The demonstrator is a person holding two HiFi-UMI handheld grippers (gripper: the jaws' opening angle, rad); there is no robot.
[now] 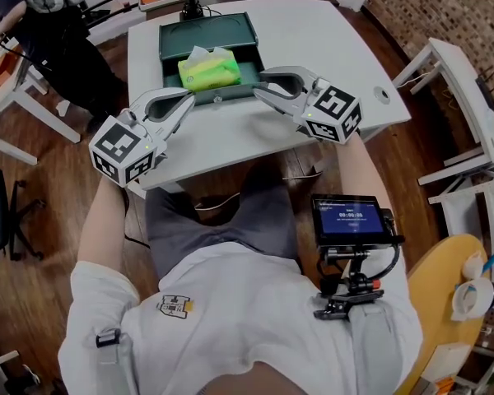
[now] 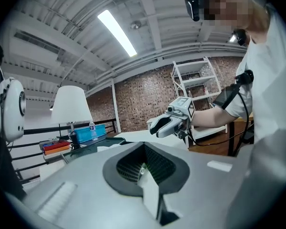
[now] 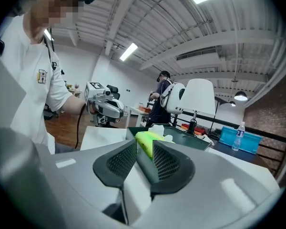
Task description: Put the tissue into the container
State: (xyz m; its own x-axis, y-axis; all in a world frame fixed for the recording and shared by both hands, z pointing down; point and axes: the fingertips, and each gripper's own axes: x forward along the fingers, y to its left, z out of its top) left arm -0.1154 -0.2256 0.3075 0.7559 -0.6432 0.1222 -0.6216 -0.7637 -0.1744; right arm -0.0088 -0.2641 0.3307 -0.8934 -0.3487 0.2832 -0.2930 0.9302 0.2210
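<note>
Tissue pack [image 1: 208, 70] sits in container [image 1: 174, 44] just ahead of right gripper [image 1: 261, 85].

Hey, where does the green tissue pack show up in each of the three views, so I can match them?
Head view: the tissue pack sits top centre, inside the green container.
Left gripper view: the pack cannot be made out; only the container shows, left of centre.
Right gripper view: the pack is at centre, in the container.
Shared landmark: the green container, visible in all three.
</note>
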